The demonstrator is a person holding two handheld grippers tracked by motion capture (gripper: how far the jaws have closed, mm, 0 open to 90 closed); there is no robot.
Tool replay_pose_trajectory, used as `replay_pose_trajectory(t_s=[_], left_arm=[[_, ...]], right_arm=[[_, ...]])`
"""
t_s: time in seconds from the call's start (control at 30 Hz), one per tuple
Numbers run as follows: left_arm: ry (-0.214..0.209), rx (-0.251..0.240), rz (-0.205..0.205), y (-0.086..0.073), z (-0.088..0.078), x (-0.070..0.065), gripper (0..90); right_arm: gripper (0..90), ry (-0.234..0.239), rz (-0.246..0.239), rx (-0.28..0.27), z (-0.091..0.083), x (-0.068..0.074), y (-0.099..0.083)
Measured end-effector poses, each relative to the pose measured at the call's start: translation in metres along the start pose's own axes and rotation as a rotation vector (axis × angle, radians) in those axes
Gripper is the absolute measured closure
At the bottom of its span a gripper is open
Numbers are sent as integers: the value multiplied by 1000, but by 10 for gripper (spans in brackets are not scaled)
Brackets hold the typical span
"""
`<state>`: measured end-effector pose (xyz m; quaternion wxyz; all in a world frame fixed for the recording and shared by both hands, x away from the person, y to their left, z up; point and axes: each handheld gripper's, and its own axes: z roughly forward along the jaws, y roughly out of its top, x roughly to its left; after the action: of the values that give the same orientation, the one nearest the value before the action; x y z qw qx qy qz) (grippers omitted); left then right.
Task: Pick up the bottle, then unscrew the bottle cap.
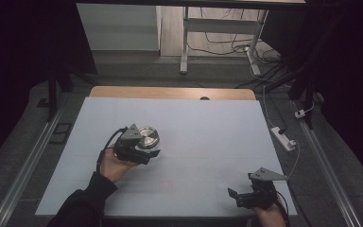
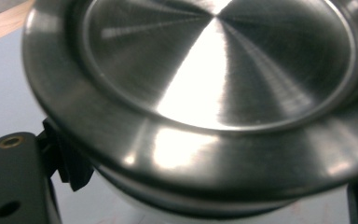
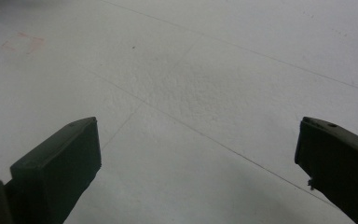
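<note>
Your left gripper (image 1: pixel 139 147) sits at the round steel tin (image 1: pixel 147 137), its jaws set to either side of the tin's body; in the left gripper view the brushed lid (image 2: pixel 214 79) looms just over the jaws, one black jaw at the tin's lower left, the edge of the other at its lower right — whether the pads actually press the metal you cannot tell from these pictures; your left hand (image 1: pixel 113 165) holds the gripper from the near side of the tin, dark sleeve (image 1: pixel 82 203) trailing toward you.

Taking the tin as the mark: it rests on the white mat (image 1: pixel 208 142), left of the mat's middle; your right gripper (image 1: pixel 250 195) lies well apart from it, off to its right and nearer to you, close to the mat's near edge; its jaws stand wide — in the right gripper view they frame bare white surface with faint creases (image 3: pixel 191 130); the wooden table edge (image 1: pixel 170 92) shows beyond the tin, at the mat's far side; a white power strip (image 1: pixel 283 138) lies on the floor, far to the tin's right.
</note>
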<state>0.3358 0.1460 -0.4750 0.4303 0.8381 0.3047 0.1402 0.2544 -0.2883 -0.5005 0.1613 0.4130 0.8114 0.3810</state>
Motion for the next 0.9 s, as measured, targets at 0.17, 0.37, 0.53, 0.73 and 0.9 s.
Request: replay_pose_trajectory(t_s=[0.17, 0.37, 0.53, 0.73, 0.9], left_arm=[[-34, 8, 18, 5, 3, -11, 147], [-81, 2, 40, 11, 5, -26, 148], [-103, 14, 72, 14, 10, -36, 148], [-114, 20, 83, 14, 12, -40, 148], [-126, 9, 72, 14, 11, -40, 147]], right_arm=[[4, -7, -3, 1, 0, 1, 0], [4, -5, -6, 1, 0, 1, 0], [4, -1, -7, -1, 0, 1, 0], [4, -4, 0, -19, -2, 1, 0], [3, 15, 69, -66, -5, -2, 0]])
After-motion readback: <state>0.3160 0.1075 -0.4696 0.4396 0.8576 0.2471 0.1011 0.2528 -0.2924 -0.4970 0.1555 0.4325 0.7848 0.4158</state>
